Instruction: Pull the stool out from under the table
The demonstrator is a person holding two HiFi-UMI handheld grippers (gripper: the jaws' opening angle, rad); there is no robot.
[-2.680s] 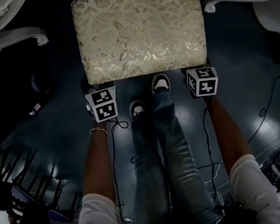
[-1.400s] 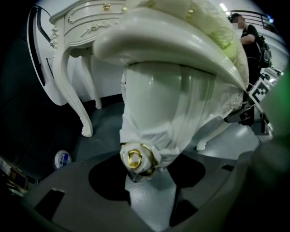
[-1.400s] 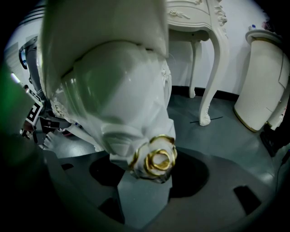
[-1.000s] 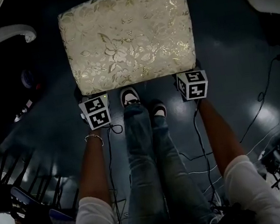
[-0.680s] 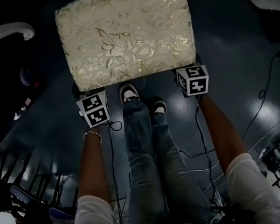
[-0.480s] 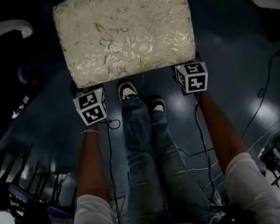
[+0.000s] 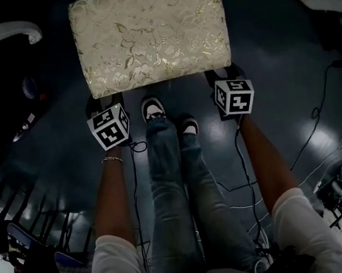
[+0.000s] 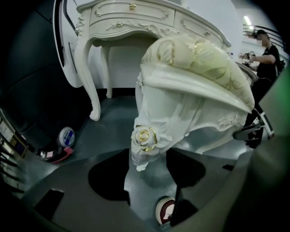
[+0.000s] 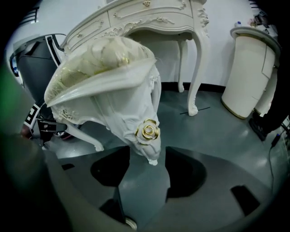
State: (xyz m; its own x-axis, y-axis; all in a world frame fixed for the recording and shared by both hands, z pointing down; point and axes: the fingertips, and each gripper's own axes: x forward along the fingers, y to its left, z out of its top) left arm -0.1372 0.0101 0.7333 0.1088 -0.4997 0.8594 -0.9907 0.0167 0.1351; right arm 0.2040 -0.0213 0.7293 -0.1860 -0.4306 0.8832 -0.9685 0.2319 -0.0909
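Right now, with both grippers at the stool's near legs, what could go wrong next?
1. One carved stool leg stands between the open jaws of the left gripper, another between the right gripper's. A sideways swing could knock them.
2. The person's shoes sit right by the stool, so pulling further may hit them.
3. Cables trail by the feet and could cause a trip.

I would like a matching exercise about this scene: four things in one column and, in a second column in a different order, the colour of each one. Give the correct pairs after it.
Things:
1. stool cushion
2. rose ornament
3. table
4. floor

Colours:
A. gold
B. dark grey
C. white
D. cream with a flower pattern

Pairs: 1-D, 2-A, 3-C, 4-B
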